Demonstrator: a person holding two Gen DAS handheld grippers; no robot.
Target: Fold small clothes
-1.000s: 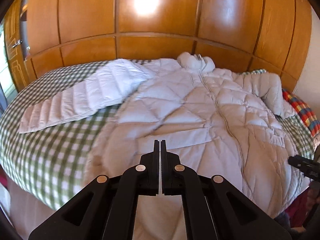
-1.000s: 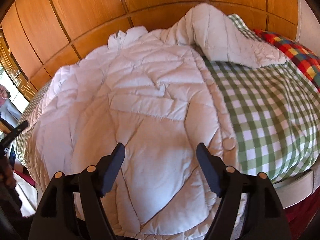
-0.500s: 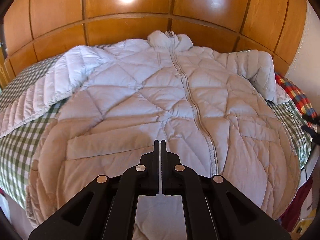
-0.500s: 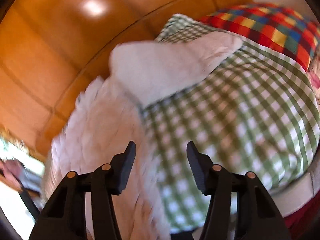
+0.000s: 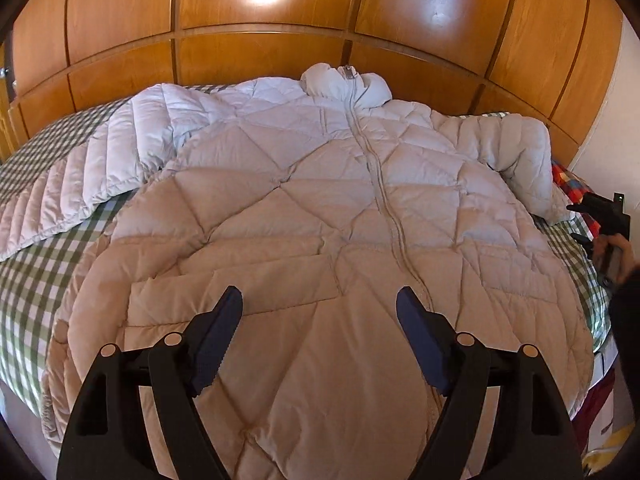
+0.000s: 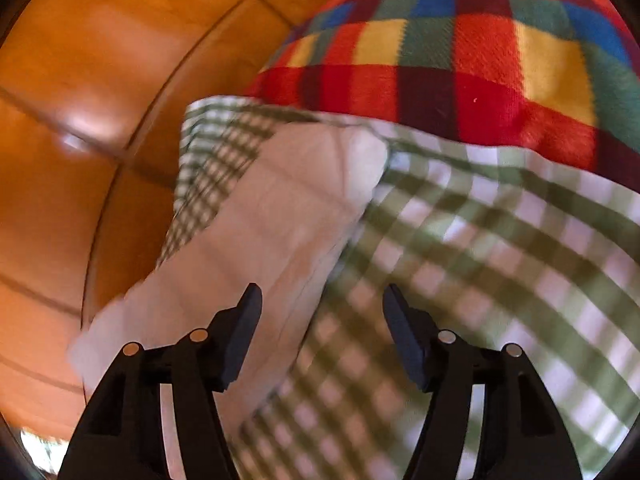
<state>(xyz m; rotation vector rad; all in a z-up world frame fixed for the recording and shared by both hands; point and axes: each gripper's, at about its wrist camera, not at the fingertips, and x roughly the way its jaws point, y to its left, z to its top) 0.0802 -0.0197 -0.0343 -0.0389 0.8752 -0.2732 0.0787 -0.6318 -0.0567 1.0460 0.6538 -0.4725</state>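
A pale quilted puffer jacket (image 5: 320, 216) lies face up and zipped on the bed, collar toward the wooden wall, sleeves spread left and right. My left gripper (image 5: 319, 308) is open and empty, hovering over the jacket's lower front. My right gripper (image 6: 322, 304) is open and empty just above the end of the jacket's right sleeve (image 6: 272, 232); its view is blurred. The right gripper also shows at the right edge of the left wrist view (image 5: 600, 216).
The bed has a green and white checked cover (image 5: 36, 264), also seen in the right wrist view (image 6: 480, 280). A multicoloured checked blanket (image 6: 460, 48) lies at the bed's right side. Wooden panelling (image 5: 280, 20) runs behind the bed.
My left gripper has opened from shut. My right gripper has swung right from the jacket's body to the right sleeve's end near the coloured blanket, and its jaws have narrowed a little.
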